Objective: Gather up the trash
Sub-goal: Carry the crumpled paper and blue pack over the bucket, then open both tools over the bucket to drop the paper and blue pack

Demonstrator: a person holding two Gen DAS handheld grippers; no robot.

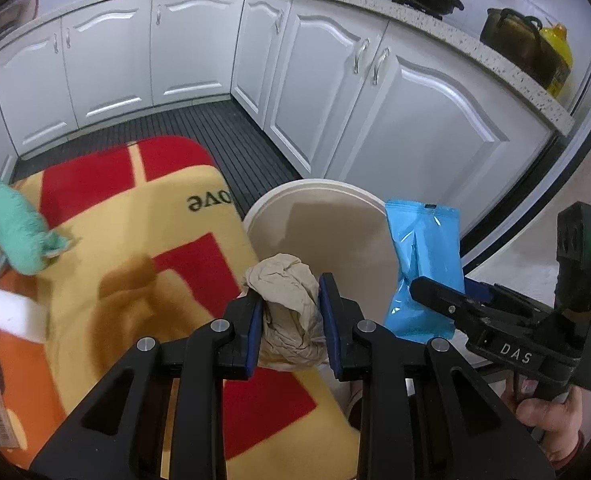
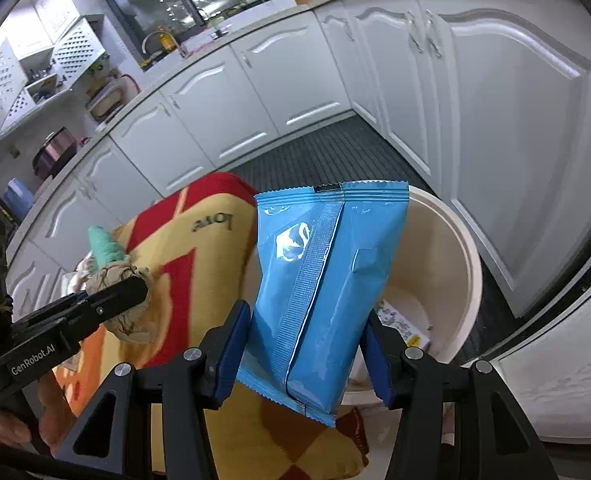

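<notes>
White bin's (image 2: 451,276) littered bottom shows only from the right wrist.

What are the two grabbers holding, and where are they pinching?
The left gripper pinches a crumpled brown paper wad around its middle. The right gripper squeezes a blue snack packet by its two side edges, near the bottom.

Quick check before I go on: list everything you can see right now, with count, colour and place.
crumpled paper: one, beige, clamped in left hand-held gripper
snack packet: one, blue, clamped in right hand-held gripper, above the bin
bin: one, cream, on the floor by the cabinets, some litter inside
cloth: one, yellow and red, covering the surface left of the bin
fuzzy item: one, green, on the cloth
cabinets: several doors, white, behind
hand: one, holding the right gripper's handle
</notes>
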